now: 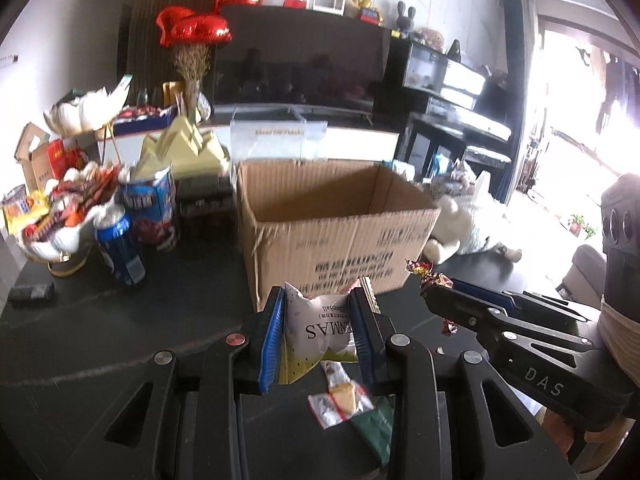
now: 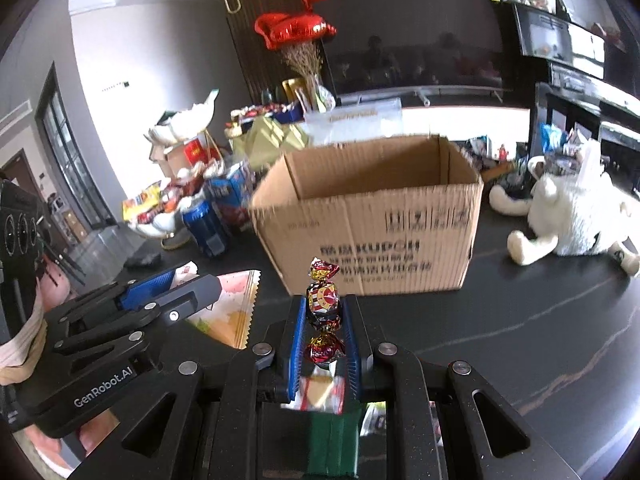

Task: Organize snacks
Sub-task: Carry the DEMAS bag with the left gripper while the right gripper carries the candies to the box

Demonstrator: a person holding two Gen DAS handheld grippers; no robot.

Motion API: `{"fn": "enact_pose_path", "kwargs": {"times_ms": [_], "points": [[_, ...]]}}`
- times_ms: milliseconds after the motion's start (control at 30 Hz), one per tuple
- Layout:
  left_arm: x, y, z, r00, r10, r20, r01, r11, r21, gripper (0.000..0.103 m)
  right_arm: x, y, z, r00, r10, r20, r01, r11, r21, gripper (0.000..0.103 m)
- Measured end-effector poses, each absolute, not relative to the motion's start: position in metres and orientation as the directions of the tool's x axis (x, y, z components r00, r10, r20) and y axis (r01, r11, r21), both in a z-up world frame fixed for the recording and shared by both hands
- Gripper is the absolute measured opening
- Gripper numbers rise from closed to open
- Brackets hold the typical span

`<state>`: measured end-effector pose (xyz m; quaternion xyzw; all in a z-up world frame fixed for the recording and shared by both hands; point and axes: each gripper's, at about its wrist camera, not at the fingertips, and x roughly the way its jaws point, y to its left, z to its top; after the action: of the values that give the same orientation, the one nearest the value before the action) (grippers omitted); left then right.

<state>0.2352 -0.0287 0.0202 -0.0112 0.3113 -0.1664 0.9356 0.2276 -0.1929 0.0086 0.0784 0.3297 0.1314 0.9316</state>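
Both claws are loaded: the left claw (image 1: 318, 320) pinches a white snack packet (image 1: 320, 328), the right claw (image 2: 323, 320) grips a foil-wrapped candy (image 2: 322, 300) — each poised before the open cardboard box (image 1: 340, 240), presumably for dropping in.

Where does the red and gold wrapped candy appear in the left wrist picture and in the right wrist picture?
Left wrist view: the wrapped candy is at the right, at the tip of the right gripper, beside the box's right corner.
Right wrist view: the candy is at lower centre, upright between the right gripper's blue pads, in front of the box.
Shared landmark: the open cardboard box.
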Motion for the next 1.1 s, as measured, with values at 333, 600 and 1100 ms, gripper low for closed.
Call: {"fn": "enact_pose_path", "kwargs": {"times_ms": [333,600,1100], "points": [[0.25,-0.039,0.057,0.781,-0.323,-0.535,0.324,0.941,-0.096,0.032,0.239,-0.203,0.04,0.788,0.302,-0.537,-0.198,0.949,0.244,0.02],[0.268,-0.044,0.078,0.801,-0.309,-0.514,0.321,0.945,-0.067,0.032,0.257,-0.204,0.057,0.806,0.287,-0.517,-0.199,0.955,0.221,0.02],[0.336,-0.064,0.076,0.781,-0.277,-0.559,0.32,0.947,-0.023,0.033,0.314,-0.216,0.066,0.813,0.242,-0.529,-0.168,0.968,0.184,0.02]]}}
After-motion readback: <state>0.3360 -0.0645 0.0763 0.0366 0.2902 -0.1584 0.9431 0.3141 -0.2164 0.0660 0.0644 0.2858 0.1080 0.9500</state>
